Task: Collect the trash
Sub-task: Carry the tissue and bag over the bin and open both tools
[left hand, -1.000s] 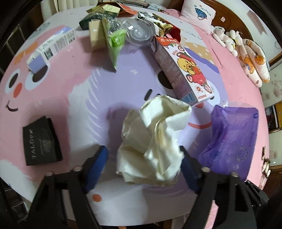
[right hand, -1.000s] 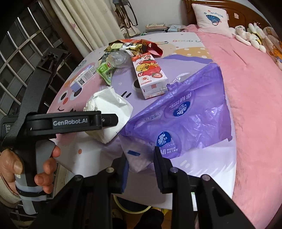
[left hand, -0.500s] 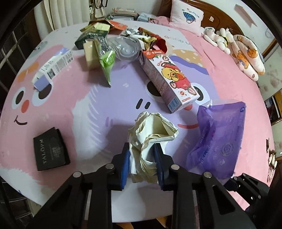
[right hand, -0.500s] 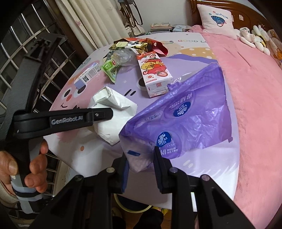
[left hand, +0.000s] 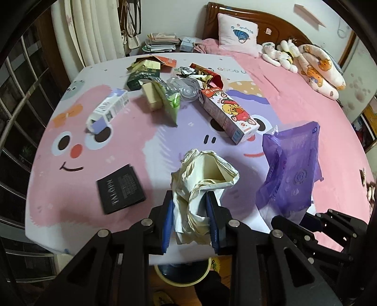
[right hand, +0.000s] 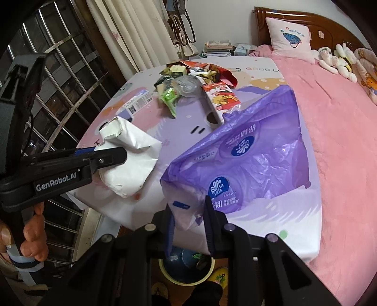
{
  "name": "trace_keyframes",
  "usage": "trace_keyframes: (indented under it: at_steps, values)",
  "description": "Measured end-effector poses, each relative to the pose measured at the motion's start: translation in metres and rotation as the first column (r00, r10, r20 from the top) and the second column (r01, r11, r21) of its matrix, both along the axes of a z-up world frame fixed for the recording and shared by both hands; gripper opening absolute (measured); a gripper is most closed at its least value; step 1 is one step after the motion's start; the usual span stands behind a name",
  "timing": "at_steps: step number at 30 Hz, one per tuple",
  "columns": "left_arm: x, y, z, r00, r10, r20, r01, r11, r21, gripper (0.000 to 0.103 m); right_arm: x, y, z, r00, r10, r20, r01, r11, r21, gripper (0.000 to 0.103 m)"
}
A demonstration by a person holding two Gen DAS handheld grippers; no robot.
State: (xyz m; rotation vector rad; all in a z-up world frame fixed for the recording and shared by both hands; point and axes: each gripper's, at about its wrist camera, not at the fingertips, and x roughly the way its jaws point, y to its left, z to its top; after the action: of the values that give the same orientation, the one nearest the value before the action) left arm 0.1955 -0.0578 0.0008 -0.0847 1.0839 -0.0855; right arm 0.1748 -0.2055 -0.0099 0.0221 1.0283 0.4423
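A crumpled cream paper bag (left hand: 202, 186) is clamped in the left gripper (left hand: 190, 213) above the cartoon-printed bedsheet (left hand: 70, 131). A purple plastic tissue wrapper (right hand: 247, 160) is pinched by the closing right gripper (right hand: 188, 226).

A bed (left hand: 294, 98) with a pink blanket and a cartoon-printed sheet filled the room; a dark wooden headboard (left hand: 259, 26) stood against a white wall (left hand: 188, 14); cream curtains (right hand: 132, 30) hung beside a metal window grille (right hand: 59, 77); a pillow (left hand: 238, 34) and plush toys (left hand: 280, 53) lay by the headboard; stacked papers (left hand: 162, 41) sat on a bedside surface.
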Motion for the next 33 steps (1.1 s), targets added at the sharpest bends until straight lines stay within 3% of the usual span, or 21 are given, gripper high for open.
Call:
trace_keyframes:
  at_steps: [10,16,26,33]
  values:
    - [-0.067,0.051,0.024,0.997,-0.067,0.027,0.067,0.998,-0.008,0.025,-0.077,0.06,0.026,0.998,-0.004,0.056,0.006,1.0,-0.018,0.021]
    - [-0.105,0.077,0.017,0.994,-0.105,0.024,0.106,0.994,-0.015,0.025,-0.119,0.091,0.021,0.998,-0.016,0.056,0.018,0.999,-0.031,0.021]
    - [-0.161,0.089,-0.049,0.979,-0.169,-0.114,0.166,0.985,-0.042,0.025,-0.181,0.11,-0.045,0.993,-0.066,-0.097,0.063,0.997,-0.037,0.021]
    - [-0.173,0.071,-0.114,0.956,-0.207,-0.206,0.2,0.978,-0.056,0.025,-0.193,0.105,-0.118,0.968,-0.096,-0.233,0.087,0.995,-0.049,0.021]
